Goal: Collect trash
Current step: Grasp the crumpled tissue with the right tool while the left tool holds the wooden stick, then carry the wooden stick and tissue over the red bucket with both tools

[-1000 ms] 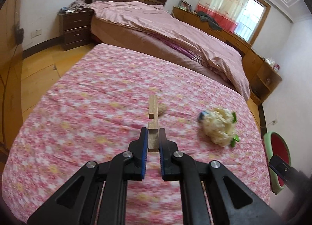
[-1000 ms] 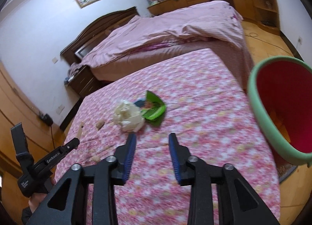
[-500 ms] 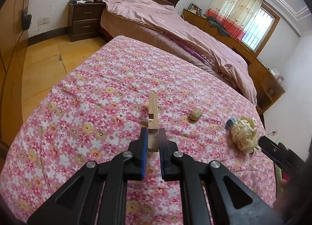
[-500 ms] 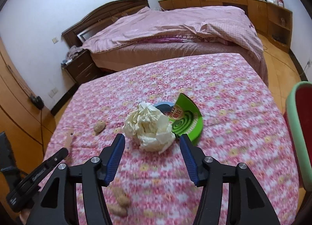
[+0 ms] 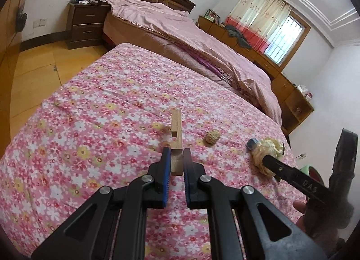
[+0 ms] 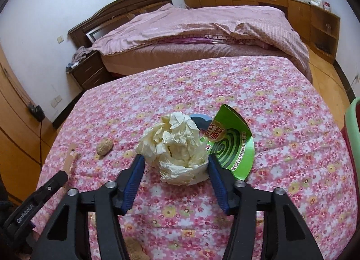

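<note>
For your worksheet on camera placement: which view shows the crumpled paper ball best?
The right wrist view: the crumpled paper ball fills the centre, unobstructed. In the left wrist view it sits small at the edge, partly behind the right gripper.

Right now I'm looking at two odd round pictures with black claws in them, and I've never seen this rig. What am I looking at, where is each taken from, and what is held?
No robot here: a person holds a two-finger clamp in each hand, with a wide-angle camera on each looking along its fingers.

The left picture is from the left gripper. It is shut on a wood strip.

The right picture is from the right gripper. Its fingers are closing around a paper wad; whether they press it yet is unclear.

On the floral cloth also lie a green card, a blue piece behind the wad, and a small brown lump. A green-rimmed bin stands at the right edge.
</note>
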